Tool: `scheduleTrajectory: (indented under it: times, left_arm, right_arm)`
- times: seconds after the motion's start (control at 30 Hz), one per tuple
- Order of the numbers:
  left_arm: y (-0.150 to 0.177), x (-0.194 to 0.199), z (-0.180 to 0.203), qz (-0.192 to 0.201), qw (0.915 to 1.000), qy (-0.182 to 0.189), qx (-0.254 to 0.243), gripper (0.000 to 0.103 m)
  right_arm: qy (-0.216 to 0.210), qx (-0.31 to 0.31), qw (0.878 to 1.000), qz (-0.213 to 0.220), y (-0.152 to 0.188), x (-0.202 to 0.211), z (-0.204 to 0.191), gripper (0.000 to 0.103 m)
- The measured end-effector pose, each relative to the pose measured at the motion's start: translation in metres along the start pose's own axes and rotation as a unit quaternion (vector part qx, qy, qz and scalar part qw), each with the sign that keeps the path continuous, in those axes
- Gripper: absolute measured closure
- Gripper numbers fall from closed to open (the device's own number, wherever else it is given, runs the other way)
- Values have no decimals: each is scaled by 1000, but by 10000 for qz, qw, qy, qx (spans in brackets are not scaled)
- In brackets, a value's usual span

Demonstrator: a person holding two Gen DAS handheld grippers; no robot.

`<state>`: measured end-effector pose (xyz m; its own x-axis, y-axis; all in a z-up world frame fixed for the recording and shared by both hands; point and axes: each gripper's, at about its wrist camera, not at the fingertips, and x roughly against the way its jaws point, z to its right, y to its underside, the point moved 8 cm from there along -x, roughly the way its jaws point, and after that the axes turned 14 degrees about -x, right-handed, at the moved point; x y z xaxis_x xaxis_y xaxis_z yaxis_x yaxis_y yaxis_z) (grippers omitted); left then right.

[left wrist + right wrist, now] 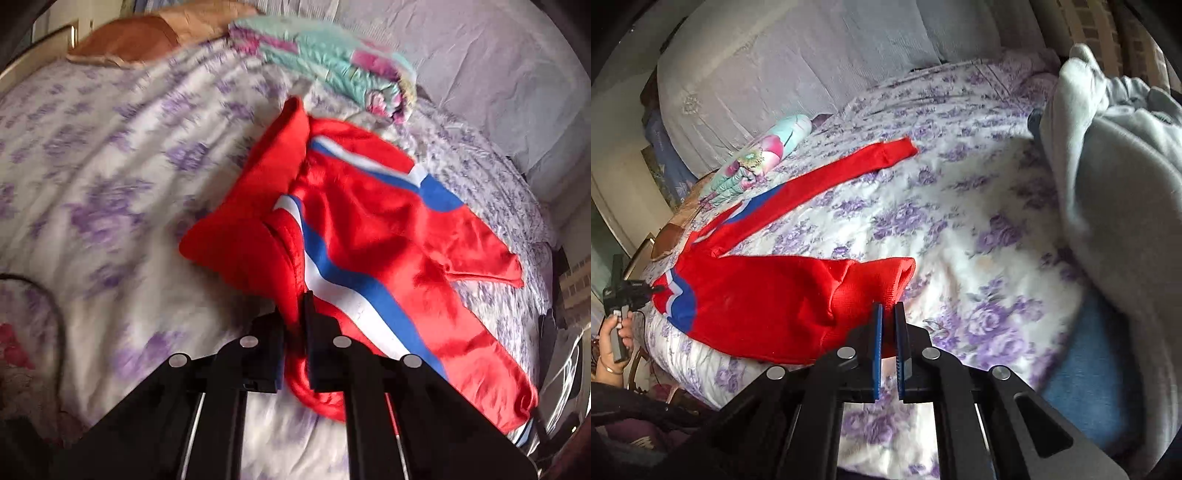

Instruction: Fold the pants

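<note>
Pants (369,229), red with blue-white stripes, sprawl across the flowered bed (110,166) at frame centre. Left gripper (295,306) jaws pinch the waist fabric; right gripper (888,314) jaws pinch a leg cuff.

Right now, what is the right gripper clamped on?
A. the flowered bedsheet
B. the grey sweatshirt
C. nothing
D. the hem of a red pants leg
D: the right gripper is shut on the cuff of the near leg of the red pants.

Grey garment pile (1108,177) crowds right; bedspread (960,206) between lies open.
</note>
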<state>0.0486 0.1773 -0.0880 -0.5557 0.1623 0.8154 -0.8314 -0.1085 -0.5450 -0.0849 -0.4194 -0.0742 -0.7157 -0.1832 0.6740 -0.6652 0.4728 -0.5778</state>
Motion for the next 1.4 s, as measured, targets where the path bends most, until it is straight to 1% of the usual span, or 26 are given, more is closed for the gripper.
scheduleTrajectory:
  times: [0.03, 0.1, 0.13, 0.17, 0.2, 0.23, 0.27, 0.3, 0.33, 0.37, 0.4, 0.47, 0.53, 0.6, 0.67, 0.73, 0.8, 0.9, 1.0, 1.1, 1.17, 1.23, 1.27, 1.3, 1.33, 1.4]
  left_arm:
    - [5, 6, -1, 12, 9999, -83, -90, 95]
    - [15, 1, -2, -101, 9993, -236, -257, 92]
    - [18, -7, -6, -200, 9990, -300, -273, 82]
    - [23, -17, -13, -338, 9986, -344, -212, 75]
    - [24, -18, -15, -311, 9992, -244, -112, 73]
    - [25, -16, -17, -294, 9994, -144, -60, 68]
    - [26, -12, -18, -323, 9994, -125, -74, 62]
    - [25, -3, -22, -330, 9993, -147, -102, 46]
    - [23, 9, -26, -214, 9994, -247, -96, 31]
    - [20, 20, -29, -70, 9993, -361, -96, 26]
    - [12, 36, -35, 156, 9985, -512, -112, 24]
    - [-6, 55, -40, 396, 9976, -559, -122, 24]
    - [-35, 61, -43, 602, 9960, -650, -140, 21]
    - [-68, 45, -41, 607, 9957, -658, -217, 21]
    - [-92, 20, -38, 423, 9974, -554, -186, 21]
    - [-114, -14, -35, 181, 9991, -361, -143, 21]
    - [-130, -46, -36, 12, 9993, -350, -93, 21]
    - [-146, -85, -43, -281, 9991, -321, 66, 21]
    - [-154, -113, -47, -550, 9981, -257, 67, 21]
    - [-158, -134, -44, -758, 9966, -321, -98, 21]
    - [-161, -141, -46, -760, 9961, -406, -172, 21]
    - [-163, -146, -48, -750, 9965, -335, -165, 22]
    - [-165, -145, -48, -691, 9969, -319, -184, 28]
    - [-167, -143, -44, -627, 9974, -208, -293, 55]
    - [-168, -141, -38, -618, 9973, -52, -390, 76]
    - [-171, -132, -31, -493, 9972, -103, -546, 82]
  right_arm:
    - [66, 25, 10000, -65, 1, -2, 2, 97]
    - [267, 18, 9986, -459, 10, -21, 12, 95]
    - [359, -11, 9970, -679, 17, -33, 18, 93]
    - [342, -47, 9974, -630, 17, -32, 19, 92]
    - [358, -79, 9975, -597, 14, -27, 19, 87]
    - [504, -76, 9972, -544, 10, -23, 20, 81]
    - [751, -42, 9964, -385, 5, -15, 21, 61]
    - [971, 45, 9952, -105, -5, -4, 21, 45]
    - [1124, 243, 9929, 300, -18, 13, 15, 42]
    - [1182, 430, 9907, 525, -29, 23, 8, 41]
    - [1136, 621, 9894, 653, -39, 30, -3, 41]
    - [661, 1050, 9896, 729, -59, 32, -40, 41]
    - [98, 1564, 9858, 607, -78, 16, -92, 41]
    - [-444, 2241, 9726, 429, -88, -15, -154, 41]
    - [-687, 2676, 9609, 200, -91, -51, -202, 40]
    - [-934, 2953, 9506, -229, -96, -100, -249, 39]
    - [-1032, 3180, 9409, -536, -100, -143, -283, 39]
    - [-932, 3589, 9252, -811, -104, -212, -329, 38]
    - [-824, 3817, 9129, -1187, -103, -270, -349, 36]
    - [-668, 4110, 9002, -1278, -102, -321, -358, 35]
    - [-669, 4179, 8960, -1344, -99, -341, -358, 35]
    - [-592, 4145, 8913, -1741, -90, -367, -349, 35]
    - [-608, 4081, 8893, -1970, -85, -373, -344, 48]
    - [-798, 3979, 8926, -1963, -85, -369, -345, 72]
    - [-887, 3948, 8923, -2003, -87, -364, -346, 96]
    - [-980, 3943, 8954, -1820, -93, -348, -349, 98]
